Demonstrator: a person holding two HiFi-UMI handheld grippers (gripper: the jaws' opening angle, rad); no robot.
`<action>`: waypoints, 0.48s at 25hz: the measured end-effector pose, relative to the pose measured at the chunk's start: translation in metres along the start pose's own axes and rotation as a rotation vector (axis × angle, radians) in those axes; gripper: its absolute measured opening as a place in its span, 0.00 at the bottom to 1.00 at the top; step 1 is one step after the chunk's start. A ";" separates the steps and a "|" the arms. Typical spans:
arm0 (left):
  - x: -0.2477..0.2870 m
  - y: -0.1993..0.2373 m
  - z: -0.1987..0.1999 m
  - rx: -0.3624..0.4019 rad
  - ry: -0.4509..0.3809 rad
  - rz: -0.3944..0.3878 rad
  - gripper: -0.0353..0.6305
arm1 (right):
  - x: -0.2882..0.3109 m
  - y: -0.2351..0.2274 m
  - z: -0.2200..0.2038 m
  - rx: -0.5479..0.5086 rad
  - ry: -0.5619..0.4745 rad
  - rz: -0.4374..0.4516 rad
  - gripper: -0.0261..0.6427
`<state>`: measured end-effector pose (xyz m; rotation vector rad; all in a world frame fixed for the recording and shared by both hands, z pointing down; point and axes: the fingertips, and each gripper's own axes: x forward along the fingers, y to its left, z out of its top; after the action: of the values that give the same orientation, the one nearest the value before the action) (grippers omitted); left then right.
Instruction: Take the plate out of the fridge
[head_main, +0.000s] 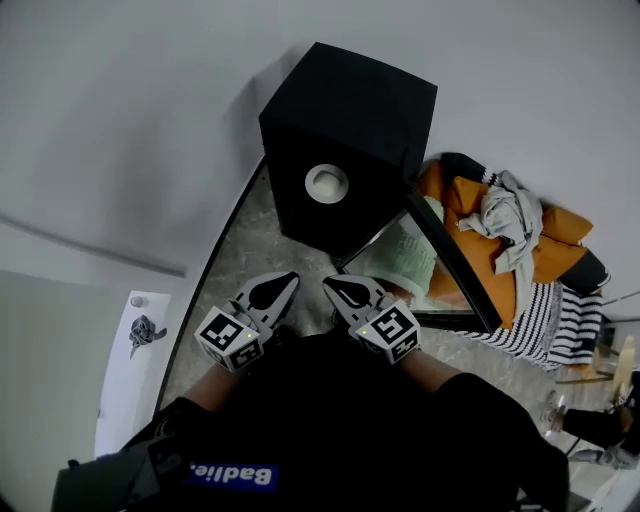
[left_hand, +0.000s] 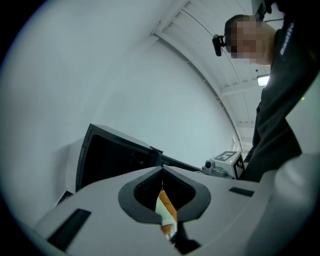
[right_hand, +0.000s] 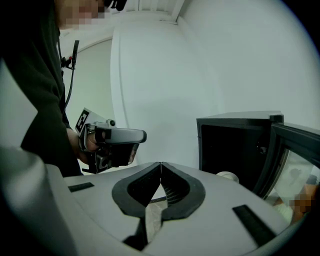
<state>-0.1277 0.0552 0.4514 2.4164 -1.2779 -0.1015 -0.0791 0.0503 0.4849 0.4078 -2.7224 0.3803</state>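
The left gripper (head_main: 283, 283) sits low in the head view with its jaws closed tip to tip and nothing pinched. The scrap of orange and pale cloth (left_hand: 165, 212) seen through the gap under its tips in the left gripper view looks to be background, not a held thing. Up and a little right of it stands the fridge (head_main: 350, 140), a black box with its mouth turned toward the person. The plate (head_main: 326, 183) lies flat inside, low in the opening and near the front. It is round, so it has no long axis to line up with, only the near rim to go for. It lies ahead of both grippers and well apart from both, almost on the line that runs out between them. The right gripper (head_main: 337, 287) is just beside the left one, jaws likewise pressed together and empty. From its own view the plate (right_hand: 227, 176) shows low and off to the right of the tips, half hidden behind the gripper's body. I judge the right one slightly better lined up, though neither is clearly nearer. Either would have to open, go forward into the mouth and take the rim edge-on. Further right the door (head_main: 445, 255) hangs swung open on the right gripper's side, which could crowd that hand. Past it lies a heap of cushions (head_main: 470, 195).
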 end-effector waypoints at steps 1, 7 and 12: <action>0.003 0.002 0.000 -0.010 0.000 0.009 0.06 | 0.000 -0.003 0.001 -0.005 0.000 0.009 0.06; 0.021 0.018 0.006 -0.055 -0.011 0.052 0.06 | 0.003 -0.022 0.006 -0.020 -0.005 0.039 0.06; 0.037 0.029 0.009 -0.089 -0.008 0.067 0.06 | 0.002 -0.036 0.008 -0.013 -0.005 0.052 0.06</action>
<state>-0.1309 0.0081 0.4583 2.2982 -1.3284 -0.1465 -0.0716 0.0147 0.4857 0.3354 -2.7430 0.3751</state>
